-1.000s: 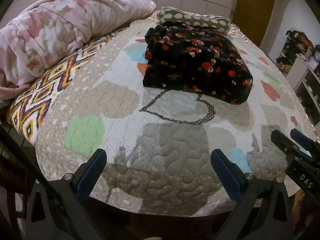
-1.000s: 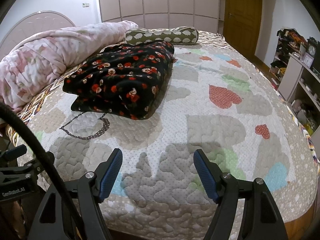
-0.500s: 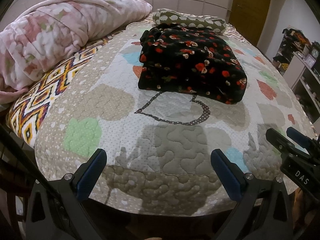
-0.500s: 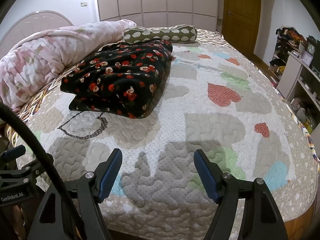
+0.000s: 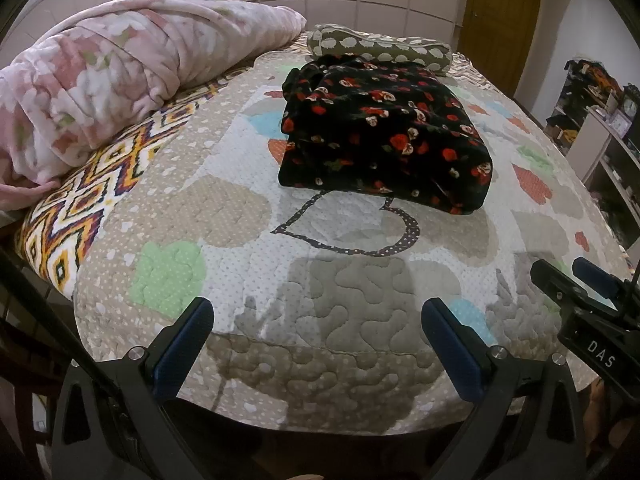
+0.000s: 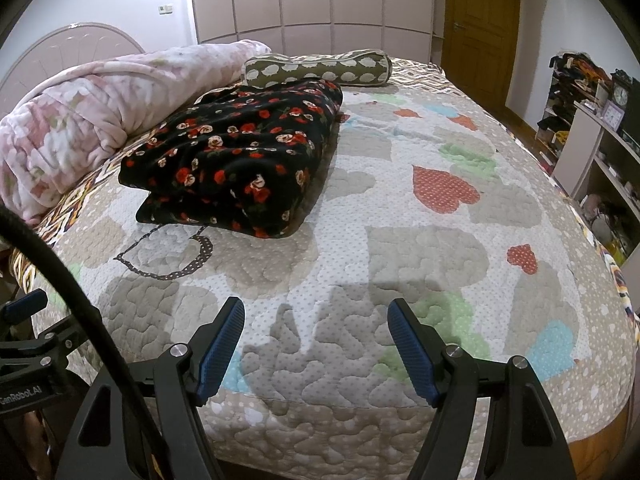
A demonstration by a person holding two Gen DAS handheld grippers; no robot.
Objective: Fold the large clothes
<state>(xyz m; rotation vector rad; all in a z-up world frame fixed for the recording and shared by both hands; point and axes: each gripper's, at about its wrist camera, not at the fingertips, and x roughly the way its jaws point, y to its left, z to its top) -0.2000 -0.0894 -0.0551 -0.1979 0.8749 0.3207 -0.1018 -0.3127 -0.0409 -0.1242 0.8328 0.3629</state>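
The black flowered garment [image 5: 384,136] [image 6: 236,160] lay folded into a thick rectangle on the bed [image 5: 248,264] [image 6: 420,248], toward the head end and left of the middle, its near edge covering the top of a dark dotted heart outline [image 5: 352,228] stitched on the quilt. Its far end touched a green bolster pillow [image 5: 380,48] [image 6: 320,68] with pale spots, which lay across the head of the bed. A rolled pink blanket [image 5: 112,76] [image 6: 88,120] ran along the bed's left edge, just beside the garment.

Both pairs of tongs were held at the foot edge of the bed, well apart from the garment. The left tongs [image 5: 316,320] stood wide apart with nothing between the blue pads. The right tongs [image 6: 316,320] were likewise spread apart and held nothing. Their shadows fell on the quilt near the foot edge. Shelves [image 6: 592,136] with clutter stood along the right wall, and a wooden door [image 6: 480,28] was beyond the head of the bed.
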